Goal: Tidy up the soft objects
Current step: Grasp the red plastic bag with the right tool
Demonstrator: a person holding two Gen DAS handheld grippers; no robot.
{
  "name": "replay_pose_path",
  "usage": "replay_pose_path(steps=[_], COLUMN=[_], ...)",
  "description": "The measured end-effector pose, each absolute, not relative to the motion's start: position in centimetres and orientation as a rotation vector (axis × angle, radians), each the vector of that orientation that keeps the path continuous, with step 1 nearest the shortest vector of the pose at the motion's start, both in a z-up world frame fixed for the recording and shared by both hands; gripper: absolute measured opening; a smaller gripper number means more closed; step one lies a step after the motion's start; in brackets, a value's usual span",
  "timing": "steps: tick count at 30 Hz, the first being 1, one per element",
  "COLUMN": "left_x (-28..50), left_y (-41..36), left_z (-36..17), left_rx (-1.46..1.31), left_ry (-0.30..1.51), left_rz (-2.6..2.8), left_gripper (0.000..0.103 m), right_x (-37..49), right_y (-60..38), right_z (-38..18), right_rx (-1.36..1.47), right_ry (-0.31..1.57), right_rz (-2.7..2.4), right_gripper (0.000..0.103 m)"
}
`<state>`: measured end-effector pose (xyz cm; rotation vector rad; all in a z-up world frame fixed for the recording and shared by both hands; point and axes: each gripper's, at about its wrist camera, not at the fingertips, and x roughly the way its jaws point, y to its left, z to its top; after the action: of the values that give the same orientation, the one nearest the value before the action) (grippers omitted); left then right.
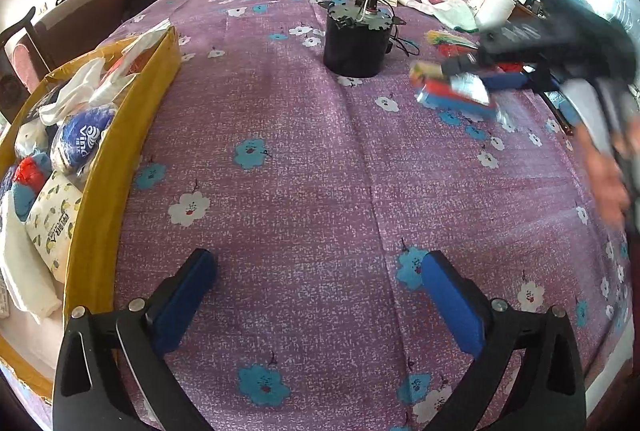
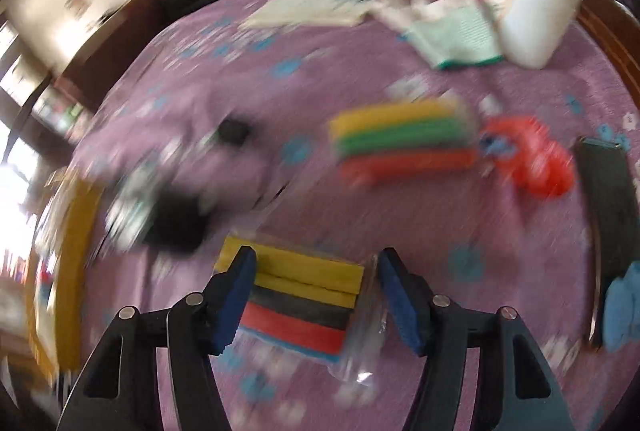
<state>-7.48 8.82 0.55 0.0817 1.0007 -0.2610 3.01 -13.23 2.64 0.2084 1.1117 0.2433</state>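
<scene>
The sponge pack [image 2: 298, 301] lay low centre in the right wrist view, between the right gripper's [image 2: 316, 295] open jaws, long axis across them. The left gripper [image 1: 318, 297] was open and empty, beside the box [image 1: 120, 167].

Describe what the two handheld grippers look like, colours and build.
Both match: the left gripper and right gripper have glossy black plastic arms with triangular cutouts, silver round bolts at the joints, and blue rectangular foam-like pads on each finger. No cables or markings visible.
</scene>
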Motion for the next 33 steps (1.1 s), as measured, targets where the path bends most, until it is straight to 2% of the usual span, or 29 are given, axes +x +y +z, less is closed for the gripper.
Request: replay_pose_path(steps=[3, 6, 9, 14, 18, 27, 28, 29, 30, 33], left_x=[-7.5, -7.6, -7.6, -7.6, -7.6, -7.6, -7.6, -7.6, -7.6, -7.6], left_y=[8.9, 8.9, 8.9, 8.9, 8.6, 8.3, 8.3, 8.3, 8.4, 8.3], left_z=[0.6, 0.6, 0.6, 0.5, 0.4, 0.4, 0.4, 0.4, 0.4, 0.3], left_rx=[0.079, 0.073, 0.071, 0.082, 0.102, 0.116, 0.116, 0.116, 0.116, 0.117], left_ry=[1.0, 0.998, 0.998, 0.999, 1.004, 1.006, 1.006, 1.006, 1.006, 1.006], left_rz=[-0.262, -0.265, -0.266, -0.26, -0.25, -0.244, -0.243, -0.243, -0.244, -0.244], left_gripper=[0.103, 0.103, 0.103, 0.103, 0.103, 0.103, 0.103, 0.103, 0.103, 0.103], right_x=[-0.9, -3.9, -4.6, -3.7, -0.3, 8.5, 8.9, 9.0, 8.9, 7.3], right_y=[-10.6, -11.7, -17.0, -26.7, -27.8, -25.6, -25.4, -25.2, -25.2, -24.9], right_z=[2.8, 4.4, 7.0, 9.5, 8.9, 3.9, 3.3, 2.9, 2.5, 2.4], right_rx=[0.157, 0.133, 0.181, 0.345, 0.329, 0.261, 0.252, 0.255, 0.269, 0.277], right_ry=[1.154, 1.101, 0.969, 0.833, 0.856, 0.997, 1.025, 1.036, 1.053, 1.042], right_rz=[0.473, 0.503, 0.286, -0.062, -0.149, -0.215, -0.213, -0.206, -0.19, -0.174], right_gripper=[0.067, 0.071, 0.082, 0.084, 0.084, 0.083, 0.083, 0.073, 0.056, 0.053])
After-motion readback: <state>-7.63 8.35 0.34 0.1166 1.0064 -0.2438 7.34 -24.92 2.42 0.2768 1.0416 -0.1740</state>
